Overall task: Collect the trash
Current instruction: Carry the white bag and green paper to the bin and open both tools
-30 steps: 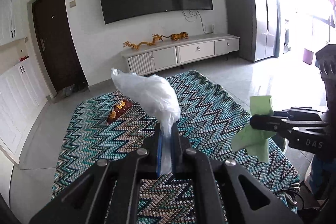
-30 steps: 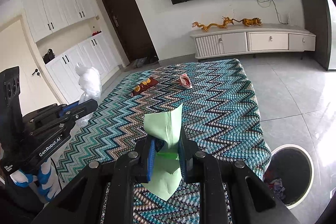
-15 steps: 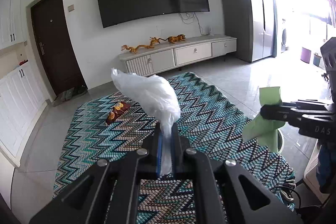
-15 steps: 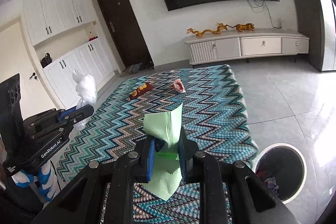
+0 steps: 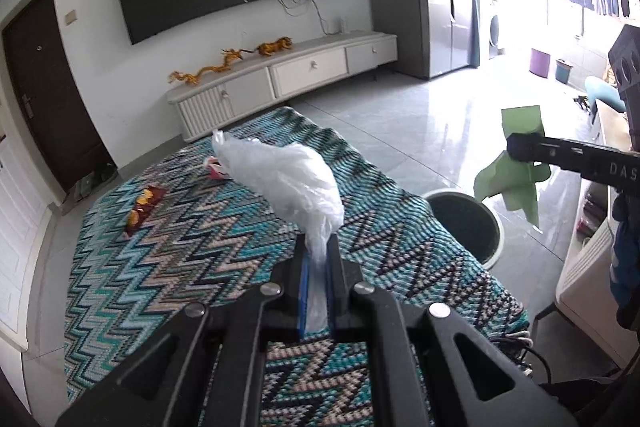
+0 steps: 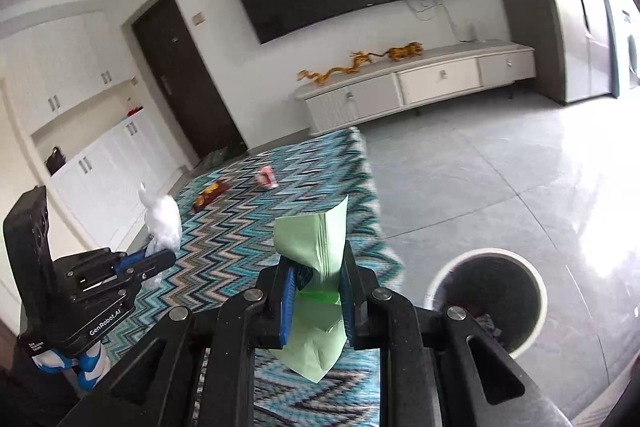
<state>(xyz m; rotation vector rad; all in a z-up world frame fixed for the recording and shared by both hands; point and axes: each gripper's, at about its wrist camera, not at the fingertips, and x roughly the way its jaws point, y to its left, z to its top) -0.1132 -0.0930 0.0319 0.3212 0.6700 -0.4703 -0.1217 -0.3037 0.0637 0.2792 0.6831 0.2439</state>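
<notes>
Between my left tongs, closed on its twisted neck, stands a clear plastic bag; it balloons up above the desk, touching nothing else. My right tongs are closed across the middle of a green pouch, held up near the right edge of the desk, beside and above the bin on the floor.

Handling, as I judge it: the bag is feather-light, limp and slick, so the gathered neck is the place to pinch; a grip on the puffed body would likely slide or only squash air. The pouch looks like thin creased film, empty or nearly so, light and floppy; the flat middle, where both pads meet the whole width, suits it best. Neither is fragile. Both may cling to the pads or drift on release, so I would open low over the bin mouth.

Count:
- bags held: one;
- pouches held: one;
- wrappers lying on the far part of the desk: two, a dark red-and-gold wrapper to the left and a pink-and-white wrapper to its right, well apart from both tongs;
- bins: one, with some scraps already at the bottom.
</notes>
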